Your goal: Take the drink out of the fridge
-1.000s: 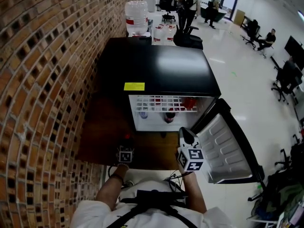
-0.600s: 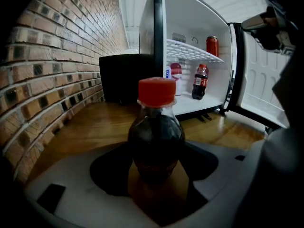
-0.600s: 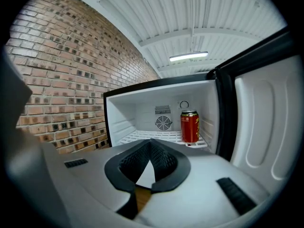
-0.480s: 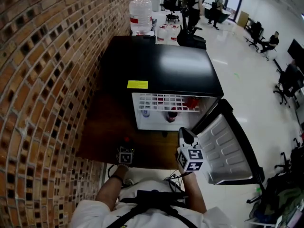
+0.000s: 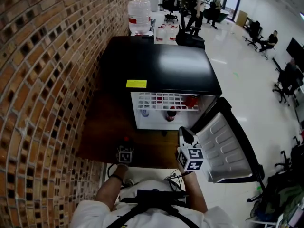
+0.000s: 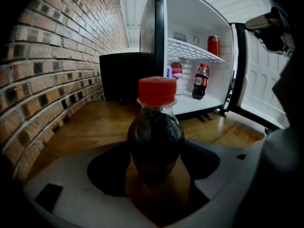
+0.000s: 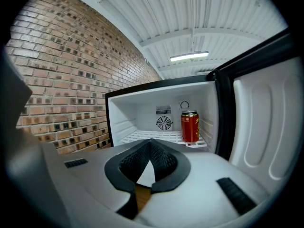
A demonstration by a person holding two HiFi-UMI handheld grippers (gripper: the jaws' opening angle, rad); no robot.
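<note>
Looking along my left gripper (image 6: pixel 154 167), I see the dark cola bottle with a red cap (image 6: pixel 156 127) standing upright on the brown wooden surface (image 6: pixel 95 122), outside the fridge and between the fingers. The fingers are opening, with their pads touching the bottle's sides. My right gripper (image 7: pixel 150 145) hangs higher, facing the black mini fridge with a white interior (image 5: pixel 161 70). Its fingers are pressed together with nothing between them. The white-lined fridge door (image 5: pixel 223 146) stands swung open to the right. Inside, a red drink can (image 7: pixel 190 126) stands on the white wire shelf (image 7: pixel 156 136), and a second small cola bottle (image 6: pixel 201 82) stands below it.
</note>
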